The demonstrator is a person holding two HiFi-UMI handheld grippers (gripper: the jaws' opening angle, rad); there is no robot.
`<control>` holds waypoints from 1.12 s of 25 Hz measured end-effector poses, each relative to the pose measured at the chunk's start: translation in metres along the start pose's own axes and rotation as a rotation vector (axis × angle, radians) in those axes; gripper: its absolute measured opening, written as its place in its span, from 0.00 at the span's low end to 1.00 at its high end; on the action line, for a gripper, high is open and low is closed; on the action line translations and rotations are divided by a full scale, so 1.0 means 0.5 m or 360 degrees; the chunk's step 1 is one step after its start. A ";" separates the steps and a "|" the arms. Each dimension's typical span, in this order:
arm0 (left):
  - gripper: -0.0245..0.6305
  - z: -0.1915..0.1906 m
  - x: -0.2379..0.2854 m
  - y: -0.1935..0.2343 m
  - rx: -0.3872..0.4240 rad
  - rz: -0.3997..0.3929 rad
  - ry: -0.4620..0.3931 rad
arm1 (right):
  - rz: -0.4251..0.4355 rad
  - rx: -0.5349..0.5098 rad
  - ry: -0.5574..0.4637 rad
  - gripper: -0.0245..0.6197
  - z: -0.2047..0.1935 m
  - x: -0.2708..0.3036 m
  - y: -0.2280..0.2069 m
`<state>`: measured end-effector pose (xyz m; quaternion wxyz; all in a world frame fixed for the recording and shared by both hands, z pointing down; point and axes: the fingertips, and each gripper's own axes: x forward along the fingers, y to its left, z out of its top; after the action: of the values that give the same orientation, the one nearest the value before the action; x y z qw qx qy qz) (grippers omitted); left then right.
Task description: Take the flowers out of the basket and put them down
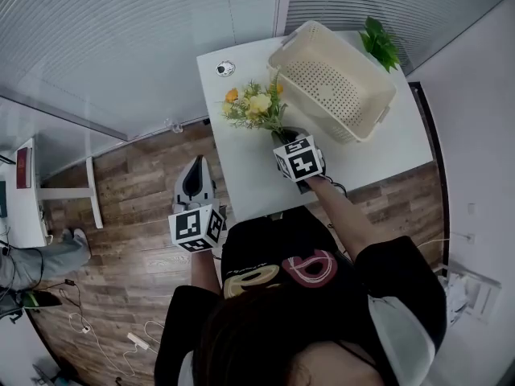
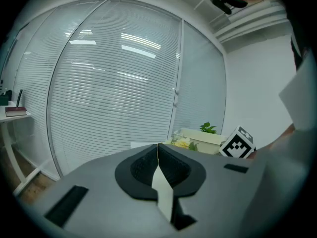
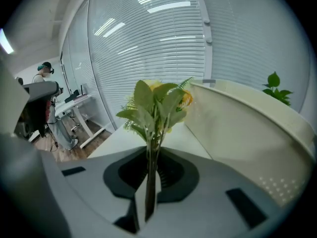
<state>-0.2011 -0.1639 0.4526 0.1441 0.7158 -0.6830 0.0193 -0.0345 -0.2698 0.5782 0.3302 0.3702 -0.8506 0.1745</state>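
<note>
Right gripper (image 3: 150, 157) pinches the green stems of the flowers (image 1: 256, 105): in the right gripper view its two dark jaws stand almost together with the thin bundle of stems clamped upright between them. Leaves and yellow and orange blooms rise just past the tips. The bunch is out of the basket (image 1: 331, 80), just beside the outer face of its long wall on the side toward the blinds (image 1: 121, 30), above the bare white table (image 1: 386, 155) that the basket sits on. Whether the blooms touch the table top cannot be told. The gripper's marker cube sits near the basket's nearer corner, and the person's bare forearm (image 1: 346, 215) runs back from it, away from the basket.

The basket is cream plastic with a perforated bottom, and the head view looks into its open side; nothing shows inside it. A small green potted plant (image 1: 378, 43) stands just beyond the basket's far corner. A small round thing (image 1: 225, 69), too small to identify, lies on the table near the basket's far end, on the flowers' side.

The left gripper (image 2: 157, 155) has its jaws pressed together with nothing between them. It is held well apart from the basket, off the table's edge and over the wooden floor (image 1: 137, 191). It points roughly toward the basket, which shows beyond its tips in the left gripper view, slightly to their right.
</note>
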 end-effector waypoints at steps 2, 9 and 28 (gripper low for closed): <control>0.07 -0.005 0.005 0.004 -0.0016 0.0014 0.0006 | 0.0006 0.0002 0.0036 0.10 -0.011 0.014 0.001; 0.07 -0.021 0.018 0.003 -0.0039 0.0044 0.0040 | 0.0053 -0.0017 0.0159 0.10 -0.054 0.054 0.007; 0.07 -0.054 0.018 -0.031 -0.0053 0.0088 0.0091 | 0.0183 0.0000 0.0276 0.17 -0.108 0.062 0.020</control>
<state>-0.1806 -0.1661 0.4775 0.1749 0.6933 -0.6983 0.0322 -0.0345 -0.2498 0.6379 0.3920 0.3043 -0.8387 0.2244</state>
